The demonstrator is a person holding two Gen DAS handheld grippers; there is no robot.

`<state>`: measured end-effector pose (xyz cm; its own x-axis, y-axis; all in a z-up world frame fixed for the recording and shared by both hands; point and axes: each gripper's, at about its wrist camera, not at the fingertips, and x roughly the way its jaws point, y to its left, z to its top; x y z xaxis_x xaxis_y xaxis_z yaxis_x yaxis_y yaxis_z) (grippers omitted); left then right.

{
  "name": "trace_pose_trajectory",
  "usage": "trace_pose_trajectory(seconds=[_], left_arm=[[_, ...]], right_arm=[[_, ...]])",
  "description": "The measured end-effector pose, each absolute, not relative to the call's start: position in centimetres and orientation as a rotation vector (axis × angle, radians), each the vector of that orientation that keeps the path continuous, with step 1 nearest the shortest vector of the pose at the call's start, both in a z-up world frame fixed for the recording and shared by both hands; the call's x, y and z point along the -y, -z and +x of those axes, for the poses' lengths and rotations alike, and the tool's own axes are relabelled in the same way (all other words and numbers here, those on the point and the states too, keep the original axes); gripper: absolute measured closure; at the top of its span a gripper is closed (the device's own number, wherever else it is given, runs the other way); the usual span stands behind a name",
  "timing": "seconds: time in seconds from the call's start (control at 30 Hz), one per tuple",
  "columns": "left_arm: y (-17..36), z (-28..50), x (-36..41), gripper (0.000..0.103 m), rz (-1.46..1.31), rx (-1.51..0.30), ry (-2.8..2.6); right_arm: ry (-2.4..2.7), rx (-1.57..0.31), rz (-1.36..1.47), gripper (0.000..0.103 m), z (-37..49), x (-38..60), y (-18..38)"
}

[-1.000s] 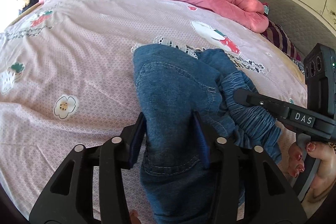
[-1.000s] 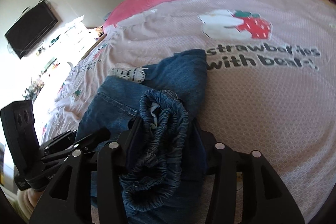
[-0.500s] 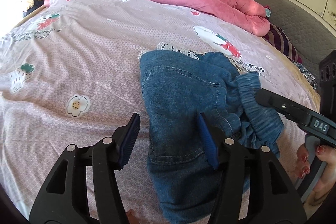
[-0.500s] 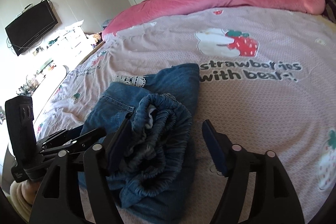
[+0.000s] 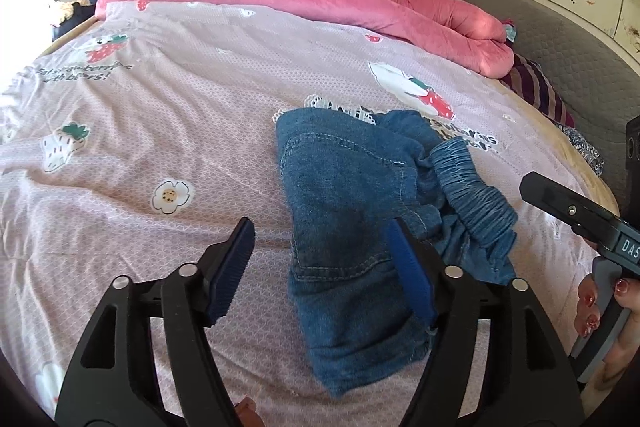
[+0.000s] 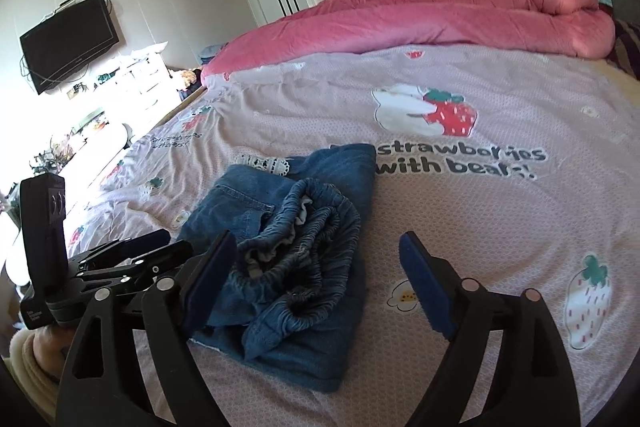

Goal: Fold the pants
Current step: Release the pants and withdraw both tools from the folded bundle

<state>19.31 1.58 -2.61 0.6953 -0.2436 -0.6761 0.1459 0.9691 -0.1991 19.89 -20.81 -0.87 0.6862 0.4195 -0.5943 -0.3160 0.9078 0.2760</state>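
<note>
The pants (image 5: 352,227), blue denim, lie in a folded bundle on the bed (image 5: 160,131), elastic waistband (image 6: 304,251) bunched on top w/ a lace trim at 12 o'clock. Soft, floppy, moderately heavy fabric; prob. best pinched at the flat folded edge, not the springy waistband. Left gripper (image 5: 320,267) & right gripper (image 6: 316,279) have just been opening their jaws: both wide, nothing gripped, bundle lying loose below.
</note>
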Motion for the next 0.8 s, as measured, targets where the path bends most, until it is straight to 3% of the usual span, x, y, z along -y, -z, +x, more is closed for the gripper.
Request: trace_pose_trajectory(seconds=[0.53,0.8], left_arm=[[1.1,17.5,-2.2,0.025,-0.139,-0.738,0.203],[0.9,17.1,-2.4,0.010,-0.138,-0.733,0.181]], right_arm=[[-0.396,-0.659,0.126,0.009,18.3,20.5,-0.8],[-0.386,-0.662,0.116,0.005,18.2,20.3,-1.0]])
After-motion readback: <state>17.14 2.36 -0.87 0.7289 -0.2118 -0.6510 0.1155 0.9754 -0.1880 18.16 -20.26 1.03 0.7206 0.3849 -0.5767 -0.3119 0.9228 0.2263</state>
